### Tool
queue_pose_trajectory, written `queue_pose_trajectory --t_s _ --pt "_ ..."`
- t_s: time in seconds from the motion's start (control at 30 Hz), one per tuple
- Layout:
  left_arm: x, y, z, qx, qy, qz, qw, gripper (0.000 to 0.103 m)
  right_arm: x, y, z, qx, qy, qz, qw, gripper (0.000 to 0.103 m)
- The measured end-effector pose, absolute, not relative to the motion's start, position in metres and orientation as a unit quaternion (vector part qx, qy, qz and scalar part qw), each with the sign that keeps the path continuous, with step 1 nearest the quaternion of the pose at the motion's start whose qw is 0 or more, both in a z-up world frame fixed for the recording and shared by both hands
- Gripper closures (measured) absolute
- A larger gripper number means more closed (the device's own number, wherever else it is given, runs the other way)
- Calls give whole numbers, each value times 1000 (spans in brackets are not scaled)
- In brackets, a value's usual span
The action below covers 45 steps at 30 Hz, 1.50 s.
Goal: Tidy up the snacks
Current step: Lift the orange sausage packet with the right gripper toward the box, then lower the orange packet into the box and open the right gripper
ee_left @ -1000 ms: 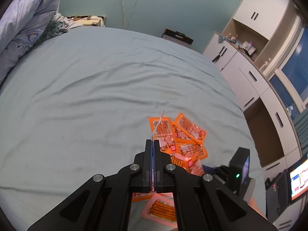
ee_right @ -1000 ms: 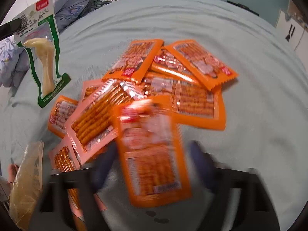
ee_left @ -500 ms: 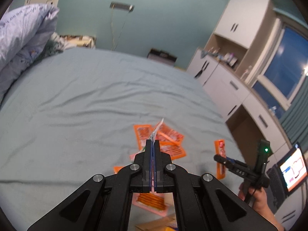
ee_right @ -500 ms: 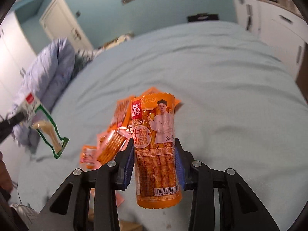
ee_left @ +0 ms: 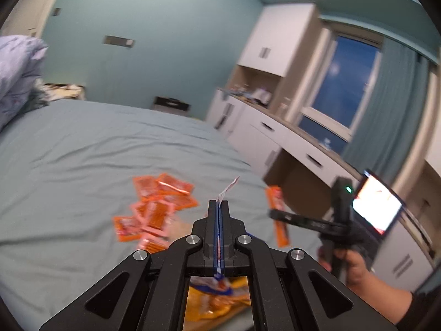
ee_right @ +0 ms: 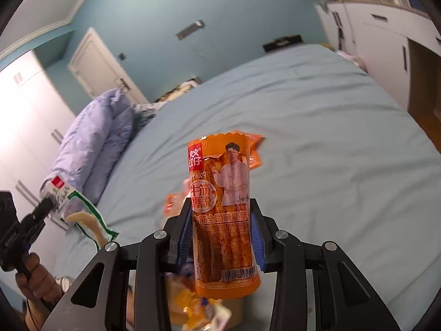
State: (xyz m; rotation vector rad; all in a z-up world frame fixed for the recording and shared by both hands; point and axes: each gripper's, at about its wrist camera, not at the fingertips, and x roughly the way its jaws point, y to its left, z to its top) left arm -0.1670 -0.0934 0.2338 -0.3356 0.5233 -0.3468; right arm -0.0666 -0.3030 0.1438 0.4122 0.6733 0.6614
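My right gripper [ee_right: 222, 215] is shut on an orange snack packet [ee_right: 222, 207] and holds it upright above the bed; the same packet [ee_left: 278, 215] shows in the left wrist view. My left gripper [ee_left: 219, 207] is shut on the thin edge of a green-and-white snack packet [ee_left: 227, 190]; the right wrist view shows that packet [ee_right: 74, 209] hanging from it at the left. Several orange packets [ee_left: 154, 209] lie in a loose pile on the blue-grey bed sheet [ee_left: 82, 151]. Yellow and blue packets [ee_left: 217, 298] lie in a box below my left gripper.
A cardboard box [ee_right: 231, 314] holding yellow packets sits under both grippers at the bed's near edge. A folded lilac duvet [ee_right: 96, 143] lies at the head of the bed. White cabinets and a desk [ee_left: 275, 138] line the right wall. A lit screen [ee_left: 377, 204] stands at the right.
Both grippers have risen and pulled back from the pile. The right gripper closed on the orange packet and lifted it off the bed. The left keeps hold of its packet.
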Motion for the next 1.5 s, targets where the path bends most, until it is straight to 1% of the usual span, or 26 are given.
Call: queue_pose_trajectory --t_s 0.03,0.17,0.23,0.27,0.3,0.33,0.37,0.4,0.43,0.47,0.6,0.83,0.97,1.03,1.07,1.17,1.27,1.33,1.37,1.43,1.5 --pt "-166 -101 231 -155 268 -175 935 103 -67 -306 149 197 319 320 870 67" --pt "-148 -134 207 -86 344 -166 920 103 -71 -312 142 215 317 343 858 68" --pt "-140 -145 196 -56 373 -145 915 99 -77 -309 139 211 316 354 855 67" --pt "-140 -148 192 -47 382 -135 913 84 -80 -320 139 206 313 360 854 67" --pt "-139 -150 190 -38 388 -124 913 61 -82 -325 138 201 308 367 854 67" --pt "-141 -150 190 -32 384 -113 916 48 -82 -323 139 196 304 374 854 67" --pt "-144 -148 192 -24 370 -93 924 29 -82 -321 139 190 300 381 853 67" --pt "-147 -147 195 -19 357 -81 930 20 -82 -318 138 184 299 388 852 67" --pt "-150 -145 198 -17 346 -70 935 18 -78 -316 135 179 300 394 850 67" --pt "-151 -142 201 -18 340 -59 938 17 -75 -317 134 175 303 399 848 67" --pt "-149 -127 201 -35 342 -19 939 16 -74 -302 137 127 308 417 846 67" --pt "-134 -100 185 -91 382 20 920 16 -68 -266 138 42 314 432 844 67" --pt "-132 -99 183 -95 386 24 917 16 -57 -247 135 10 319 425 847 64" --pt "-131 -100 182 -92 389 26 916 16 -53 -238 134 0 326 408 853 55" --pt "-130 -101 181 -90 390 27 916 16 -50 -235 133 -4 334 400 853 53" --pt "-130 -102 181 -88 391 28 916 16 -44 -233 136 11 342 406 847 52" --pt "-128 -102 180 -87 394 30 914 16 -46 -251 145 59 325 425 843 51" --pt "-128 -101 180 -88 396 32 914 16 -46 -270 154 99 305 431 843 43" --pt "-127 -101 180 -89 397 32 913 16 -48 -277 154 110 297 432 845 41" --pt "-127 -99 179 -92 399 34 912 16 -48 -295 159 140 280 424 850 30" --pt "-127 -97 179 -95 401 36 910 16 -47 -311 160 169 271 401 858 24"
